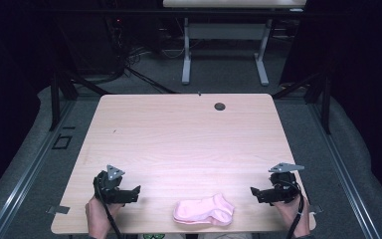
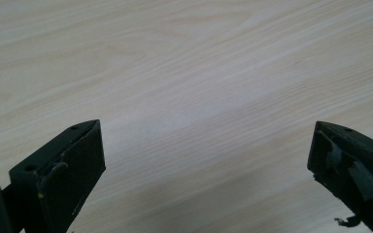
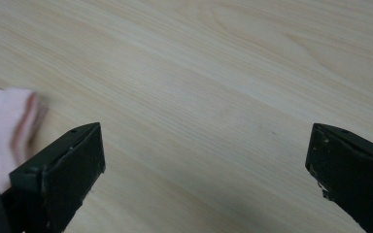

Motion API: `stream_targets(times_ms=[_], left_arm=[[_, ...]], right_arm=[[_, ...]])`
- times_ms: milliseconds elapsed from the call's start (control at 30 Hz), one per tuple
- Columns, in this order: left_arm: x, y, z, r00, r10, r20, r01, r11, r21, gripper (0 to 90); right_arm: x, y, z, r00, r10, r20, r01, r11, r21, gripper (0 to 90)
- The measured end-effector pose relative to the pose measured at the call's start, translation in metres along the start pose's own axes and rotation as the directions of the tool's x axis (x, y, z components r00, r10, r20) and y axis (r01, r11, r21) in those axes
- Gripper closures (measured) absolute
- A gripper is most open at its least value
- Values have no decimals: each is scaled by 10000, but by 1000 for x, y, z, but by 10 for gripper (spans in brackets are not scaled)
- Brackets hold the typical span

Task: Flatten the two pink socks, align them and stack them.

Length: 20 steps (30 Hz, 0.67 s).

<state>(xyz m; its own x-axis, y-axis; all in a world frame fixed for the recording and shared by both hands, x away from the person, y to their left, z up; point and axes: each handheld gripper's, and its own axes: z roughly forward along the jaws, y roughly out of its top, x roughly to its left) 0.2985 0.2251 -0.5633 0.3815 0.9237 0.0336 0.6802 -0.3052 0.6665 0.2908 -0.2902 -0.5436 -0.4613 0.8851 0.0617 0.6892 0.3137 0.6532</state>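
socks (image 1: 204,209) lying crosswise between both grippers | right gripper (image 1: 256,193) looks a bit nearer | left gripper (image 1: 134,193) and right: jaws spread, empty

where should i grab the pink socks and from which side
Pinch the cuff end of the pink socks, nearest the right gripper, coming in from the right. They lie flat in a stack near the table's front edge, so a low sideways pinch there probably catches both layers.
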Motion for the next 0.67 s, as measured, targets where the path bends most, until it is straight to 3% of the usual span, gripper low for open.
stream_targets(times_ms=[133,233,333,433,533,667], left_arm=[[11,-8,11,9997,-224,-132,226,9996,139,2],[18,-13,19,9984,-484,286,480,9988,139,1],[21,-16,20,9992,-370,172,373,9992,-132,0],[23,-19,22,9993,-348,169,356,9979,-547,0],[25,-20,22,9993,-329,191,340,9976,-595,0],[26,-20,23,9993,-298,223,311,9976,-614,0]], right_arm=[[-16,-11,11,9992,329,236,-334,9993,185,0],[-23,-17,18,9985,426,352,-433,9988,209,0],[-28,-23,25,9978,413,525,-425,9988,237,0],[-29,-27,28,9967,180,796,-176,9998,-51,0],[-32,-33,30,9965,134,830,-70,9970,-770,0],[-33,-35,29,9969,101,778,-38,9967,-816,0]])
